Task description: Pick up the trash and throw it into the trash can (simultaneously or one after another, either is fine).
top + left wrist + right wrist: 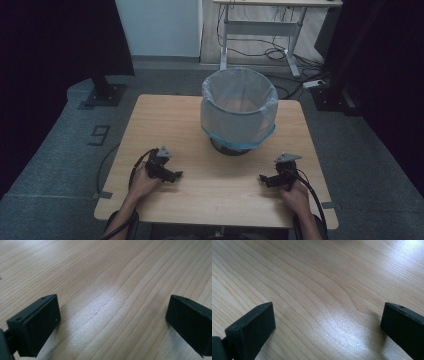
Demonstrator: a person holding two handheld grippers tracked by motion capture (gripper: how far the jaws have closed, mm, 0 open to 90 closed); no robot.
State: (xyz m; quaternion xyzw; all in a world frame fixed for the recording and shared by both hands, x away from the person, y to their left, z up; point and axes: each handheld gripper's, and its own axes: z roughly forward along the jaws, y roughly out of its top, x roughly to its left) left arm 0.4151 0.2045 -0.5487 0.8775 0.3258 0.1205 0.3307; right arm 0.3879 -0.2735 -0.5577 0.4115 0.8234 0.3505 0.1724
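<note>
The left gripper (176, 175) is resting low on the table (210, 195), held in the person's left hand (142, 182), with its jaws pointing inward toward the middle of the tabletop. In the left gripper view (112, 320) its two black jaws are standing wide apart, released, with bare wood grain lying between and ahead of them and nothing caught in the gap.

The right gripper (262, 178) is sitting opposite, well apart from the left one, held in the right hand (296, 196) and pointing back toward it. In the right gripper view (327, 325) its jaws are likewise spread wide, released, with plain wood lying between them.

The bin (239, 111) is standing upright ahead of both grippers, roughly midway between them and further out across the table, touching neither. A pale bag (220, 122) is lining it, folded down over the rim and hanging around the outside, with a blue edge showing near the bottom. The bin's dark base is peeking out beneath the bag.

A cable is trailing back from each gripper toward the person's forearm. Beyond the bin, past the table's far edge, a desk (260, 30) is standing on the floor with loose cables under it.
</note>
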